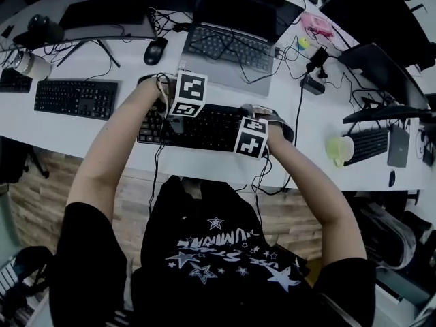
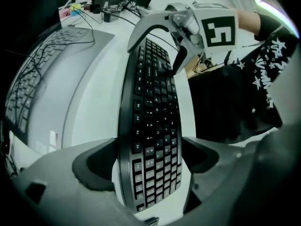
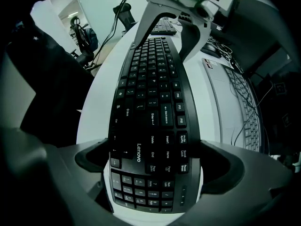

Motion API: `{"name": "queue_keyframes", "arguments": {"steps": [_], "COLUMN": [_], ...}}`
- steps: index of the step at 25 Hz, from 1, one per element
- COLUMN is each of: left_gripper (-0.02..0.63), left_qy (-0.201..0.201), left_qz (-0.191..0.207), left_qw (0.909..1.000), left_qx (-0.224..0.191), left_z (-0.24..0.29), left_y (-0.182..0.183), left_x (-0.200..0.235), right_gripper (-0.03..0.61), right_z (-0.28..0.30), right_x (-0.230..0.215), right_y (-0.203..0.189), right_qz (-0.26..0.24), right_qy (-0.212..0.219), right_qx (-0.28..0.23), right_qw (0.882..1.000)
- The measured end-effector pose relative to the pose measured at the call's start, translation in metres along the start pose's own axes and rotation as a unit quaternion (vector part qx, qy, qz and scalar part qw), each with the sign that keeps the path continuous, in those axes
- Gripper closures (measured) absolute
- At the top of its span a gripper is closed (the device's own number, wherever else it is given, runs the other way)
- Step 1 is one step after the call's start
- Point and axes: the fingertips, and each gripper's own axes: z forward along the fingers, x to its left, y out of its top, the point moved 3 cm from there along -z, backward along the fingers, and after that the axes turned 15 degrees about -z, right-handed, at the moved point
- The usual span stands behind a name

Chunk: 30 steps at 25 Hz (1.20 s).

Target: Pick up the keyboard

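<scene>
A black Lenovo keyboard (image 1: 211, 125) lies lengthwise across the white desk (image 1: 122, 138) in front of the person. My left gripper (image 1: 178, 114) is at its left end, and in the left gripper view (image 2: 149, 159) both pads press the keyboard's (image 2: 153, 117) long edges. My right gripper (image 1: 253, 129) is at the right end by the number pad. In the right gripper view (image 3: 154, 161) its pads clamp the keyboard (image 3: 150, 107) from both sides. Each gripper view shows the other gripper at the far end. I cannot tell whether the keyboard is off the desk.
An open laptop (image 1: 231, 43) stands just behind the keyboard, with a mouse (image 1: 155, 50) to its left. A second keyboard (image 1: 76, 97) lies at the left. A green mug (image 1: 339, 148) and a third keyboard (image 1: 368, 142) sit at the right. Cables run across the desk.
</scene>
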Motion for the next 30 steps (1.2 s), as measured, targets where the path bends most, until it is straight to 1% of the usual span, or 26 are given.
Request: {"name": "queue_keyframes", "arguments": {"steps": [2, 4, 6, 8, 10, 12, 16, 18, 19, 20, 22, 26, 28, 30], "left_gripper": [0.186, 0.186, 0.186, 0.186, 0.186, 0.187, 0.187, 0.187, 0.209, 0.259, 0.264, 0.281, 0.293, 0.336], "left_qy": [-0.011, -0.024, -0.025, -0.016, -0.011, 0.002, 0.045, 0.049, 0.045, 0.04, 0.04, 0.062, 0.076, 0.089], "left_qz": [0.007, 0.011, 0.016, 0.022, 0.02, 0.015, 0.015, 0.022, 0.025, 0.027, 0.025, 0.015, 0.014, 0.015], "left_qw": [0.9998, 0.9996, 0.9995, 0.9991, 0.9987, 0.9985, 0.9971, 0.9966, 0.9966, 0.9967, 0.9964, 0.9948, 0.9945, 0.9944], "left_qx": [0.012, 0.007, 0.013, 0.032, 0.047, 0.053, 0.06, 0.062, 0.064, 0.066, 0.07, 0.079, 0.071, 0.055], "left_z": [0.002, 0.004, 0.008, 0.01, 0.011, 0.012, 0.015, 0.018, 0.02, 0.021, 0.022, 0.015, 0.011, 0.007], "left_y": [0.005, 0.013, 0.018, 0.02, 0.02, 0.021, 0.021, 0.022, 0.022, 0.022, 0.021, 0.015, 0.016, 0.019], "left_x": [0.0, -0.002, -0.004, -0.003, -0.003, -0.003, -0.003, -0.007, -0.011, -0.015, -0.02, -0.027, -0.03, -0.033], "right_gripper": [0.005, 0.005, 0.005, 0.005, 0.005, 0.005, 0.005, 0.005, 0.005, 0.005, 0.005, 0.005, 0.005, 0.005], "right_z": [-0.001, -0.003, -0.005, -0.007, -0.008, -0.01, -0.013, -0.014, -0.015, -0.016, -0.017, -0.021, -0.023, -0.024], "right_x": [0.0, 0.002, 0.005, 0.007, 0.009, 0.01, 0.015, 0.017, 0.018, 0.02, 0.022, 0.028, 0.031, 0.035], "right_y": [-0.001, 0.0, 0.0, 0.0, 0.0, 0.0, 0.0, 0.001, 0.001, 0.001, 0.002, 0.004, 0.004, 0.003], "right_qz": [0.001, 0.0, -0.001, -0.003, -0.005, -0.007, -0.012, -0.013, -0.015, -0.016, -0.021, -0.028, -0.033, -0.042], "right_qy": [-0.005, -0.015, -0.031, -0.048, -0.064, -0.079, -0.108, -0.123, -0.13, -0.138, -0.155, -0.194, -0.218, -0.249], "right_qx": [-0.001, -0.006, -0.011, -0.013, -0.013, -0.012, -0.006, -0.002, 0.0, 0.001, 0.001, 0.0, 0.002, 0.004], "right_qw": [1.0, 1.0, 0.999, 0.999, 0.998, 0.997, 0.994, 0.992, 0.991, 0.99, 0.988, 0.981, 0.975, 0.967]}}
